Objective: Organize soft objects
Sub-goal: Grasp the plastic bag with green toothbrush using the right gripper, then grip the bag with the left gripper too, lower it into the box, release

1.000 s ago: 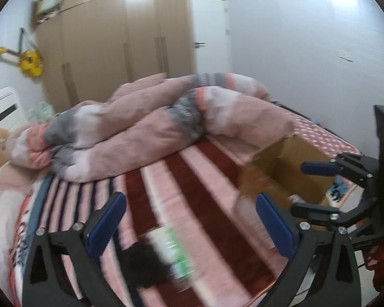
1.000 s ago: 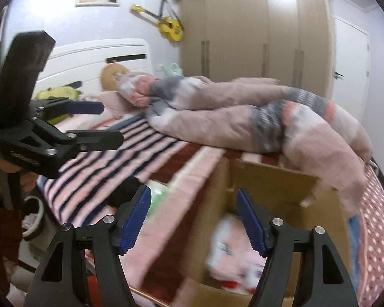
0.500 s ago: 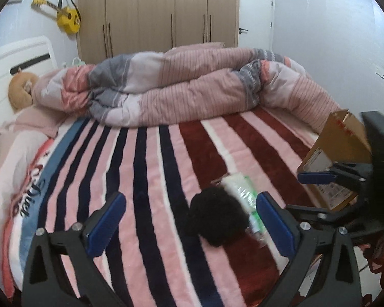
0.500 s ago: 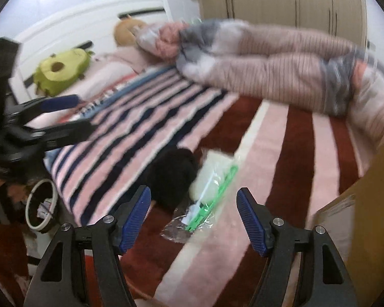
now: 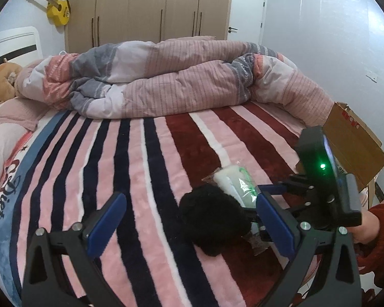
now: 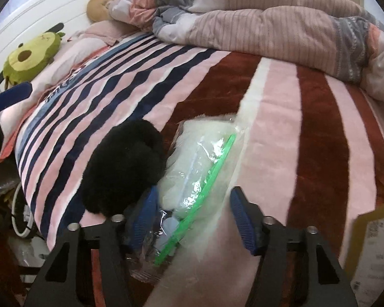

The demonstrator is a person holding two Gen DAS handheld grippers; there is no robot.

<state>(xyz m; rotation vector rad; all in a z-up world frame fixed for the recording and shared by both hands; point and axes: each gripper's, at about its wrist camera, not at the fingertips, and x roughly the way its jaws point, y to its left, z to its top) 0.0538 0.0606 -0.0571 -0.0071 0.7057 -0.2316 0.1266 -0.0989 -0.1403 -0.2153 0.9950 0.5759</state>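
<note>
Right gripper (image 6: 192,220) low over striped blanket (image 6: 281,117), jaws closing around clear zip bag (image 6: 199,168) with white plush inside; bag sat between blue pads, pads not yet pressing it. Black fluffy item (image 6: 123,168) lay touching bag's left side, near bed edge. Left gripper (image 5: 189,225) hovered wide open, holding nothing, black fluff (image 5: 212,220) ahead between its fingers. Cardboard box (image 5: 353,143) stood at bed's right edge. Rumpled duvet (image 5: 187,76) bunched across far end.
</note>
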